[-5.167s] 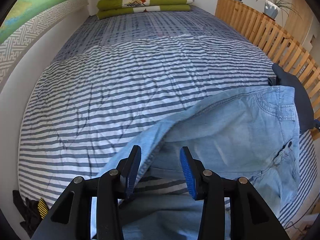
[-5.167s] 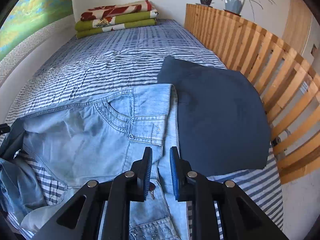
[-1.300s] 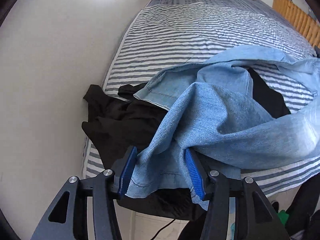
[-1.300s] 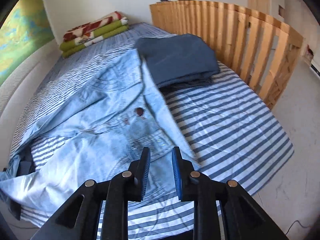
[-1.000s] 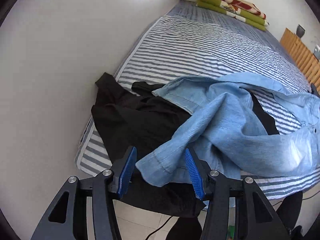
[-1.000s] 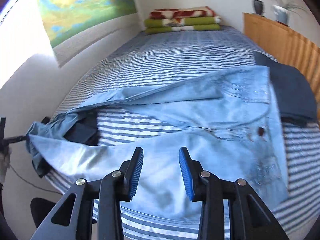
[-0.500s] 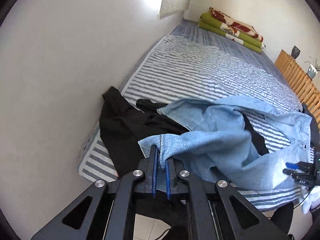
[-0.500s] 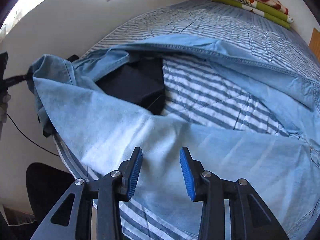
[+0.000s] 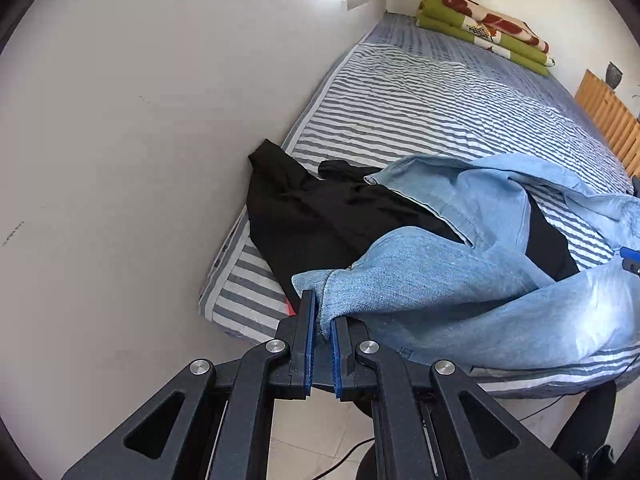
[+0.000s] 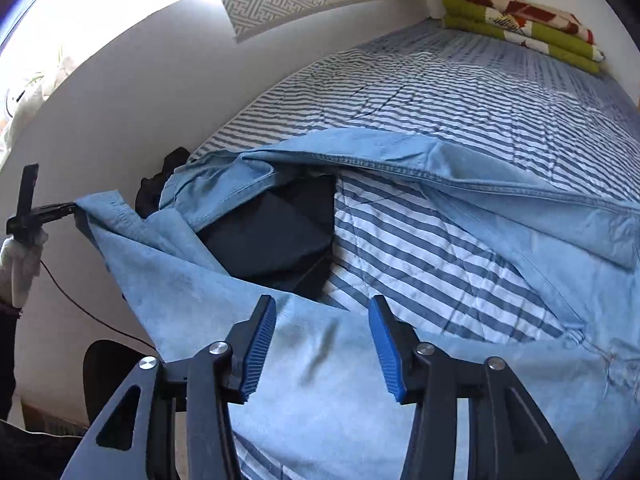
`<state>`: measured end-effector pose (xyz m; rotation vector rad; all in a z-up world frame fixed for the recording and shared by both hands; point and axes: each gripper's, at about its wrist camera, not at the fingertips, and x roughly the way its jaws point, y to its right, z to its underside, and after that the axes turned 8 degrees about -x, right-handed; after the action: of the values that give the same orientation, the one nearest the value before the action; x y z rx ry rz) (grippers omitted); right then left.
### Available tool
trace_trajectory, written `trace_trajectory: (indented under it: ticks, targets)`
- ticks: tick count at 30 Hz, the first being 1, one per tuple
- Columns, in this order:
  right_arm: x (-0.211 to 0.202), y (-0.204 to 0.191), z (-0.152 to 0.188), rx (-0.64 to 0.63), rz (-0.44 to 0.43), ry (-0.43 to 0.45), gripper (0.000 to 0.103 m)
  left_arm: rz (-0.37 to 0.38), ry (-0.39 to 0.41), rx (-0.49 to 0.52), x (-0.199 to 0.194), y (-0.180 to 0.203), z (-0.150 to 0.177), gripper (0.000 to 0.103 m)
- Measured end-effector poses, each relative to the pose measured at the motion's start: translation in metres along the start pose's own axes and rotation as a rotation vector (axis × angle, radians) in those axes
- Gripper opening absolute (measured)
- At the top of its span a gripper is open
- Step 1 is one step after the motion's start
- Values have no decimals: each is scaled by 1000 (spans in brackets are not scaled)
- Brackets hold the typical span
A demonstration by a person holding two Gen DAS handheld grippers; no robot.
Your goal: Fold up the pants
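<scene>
While unseen leftward: gloved hand [image 10: 20, 258].

The left wrist view looks steeply down from just off the near left corner of the blue-and-white striped bed [image 9: 420, 92], facing along the white wall toward the far end. The right wrist view hangs close over the bed's near edge, angled toward that same corner. Both share the light blue denim pants [image 9: 460, 280], the black garment [image 9: 320, 216] and the folded green blanket stack [image 10: 520, 20].
</scene>
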<state>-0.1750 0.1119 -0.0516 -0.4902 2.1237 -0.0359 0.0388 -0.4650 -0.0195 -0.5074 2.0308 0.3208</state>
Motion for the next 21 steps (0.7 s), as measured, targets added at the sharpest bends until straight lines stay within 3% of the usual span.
trace_trajectory:
  ticks: [5, 9, 10, 11, 12, 13, 16, 21]
  targets:
    - [54, -28, -11, -132, -93, -82, 51, 18, 5, -38, -4, -10, -1, 6]
    - [88, -54, -1, -274, -55, -155, 51, 17, 24, -25, -22, -10, 1, 7]
    - [92, -57, 2, -294, -44, -162, 48, 19, 31, -21, -27, -8, 1, 7]
    - [93, -60, 4, -307, -37, -155, 21, 21, 35, -15, -33, -6, 2, 7]
    - [90, -62, 6, -312, -22, -157, 5, 16, 40, -1, -37, -2, 2, 7]
    - [84, -61, 8, -301, -15, -151, 1, -2, 44, 10, -39, 0, 4, 7]
    - [46, -61, 22, -259, -51, -73, 1, -34, 23, 13, -35, 4, 12, 7]
    - [-2, -85, 60, -334, -44, -47, 1, -27, 50, 17, -51, 11, 37, 7]
